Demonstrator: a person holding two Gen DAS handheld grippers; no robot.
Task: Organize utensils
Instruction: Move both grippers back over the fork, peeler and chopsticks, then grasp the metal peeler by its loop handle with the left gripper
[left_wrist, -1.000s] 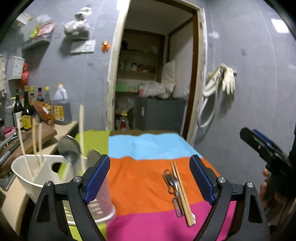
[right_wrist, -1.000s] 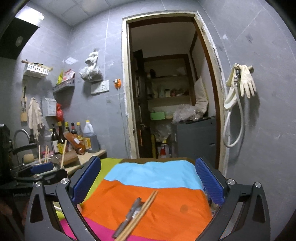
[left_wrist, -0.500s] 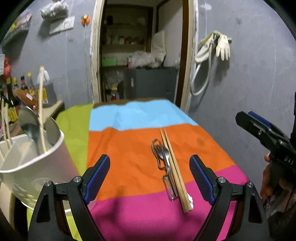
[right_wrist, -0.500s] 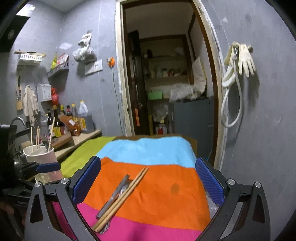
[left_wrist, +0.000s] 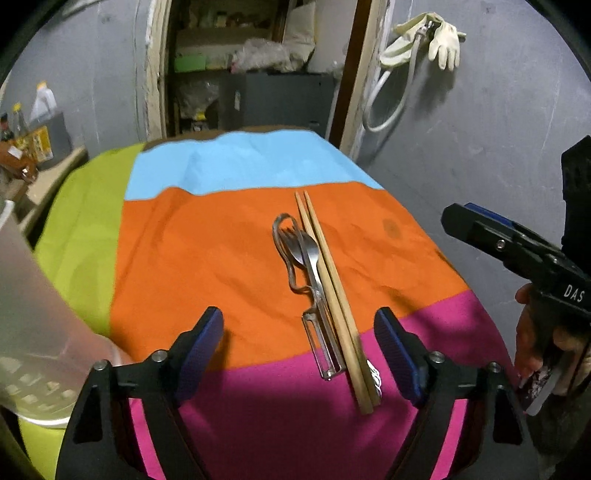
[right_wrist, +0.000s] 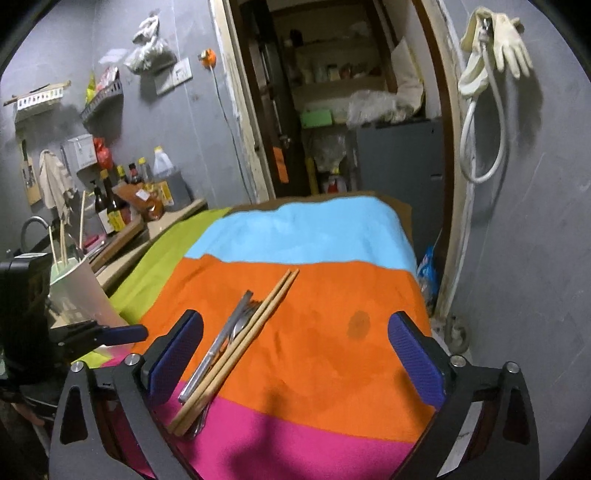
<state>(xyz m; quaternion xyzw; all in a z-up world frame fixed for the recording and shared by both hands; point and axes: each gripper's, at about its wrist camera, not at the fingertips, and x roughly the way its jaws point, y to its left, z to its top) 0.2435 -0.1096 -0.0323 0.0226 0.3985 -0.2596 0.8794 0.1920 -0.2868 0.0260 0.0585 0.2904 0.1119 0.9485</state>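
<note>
A pair of wooden chopsticks (left_wrist: 330, 291) lies on the striped cloth (left_wrist: 207, 254) beside a metal fork and spoon (left_wrist: 301, 249) and a metal peeler (left_wrist: 322, 347). My left gripper (left_wrist: 299, 350) hovers over their near ends, jaws closing, the pads touching nothing. My right gripper (right_wrist: 295, 358) is wide open over the orange stripe, with the chopsticks (right_wrist: 240, 345) and the metal utensils (right_wrist: 221, 341) by its left finger. A white utensil cup (right_wrist: 83, 295) holding chopsticks stands at the left. Each gripper shows in the other's view: the right gripper (left_wrist: 476, 225), the left gripper (right_wrist: 118, 332).
A hand (left_wrist: 532, 332) holds the right gripper at the table's right edge. Bottles (right_wrist: 110, 206) crowd a counter at the far left. An open doorway (right_wrist: 332, 110) lies behind the table, and gloves with a hose (right_wrist: 495, 55) hang on the right wall.
Both grippers tipped down and moved closer to the utensils on the cloth. The white cup slid to the left edge of the left wrist view. The left jaws narrowed slightly.
</note>
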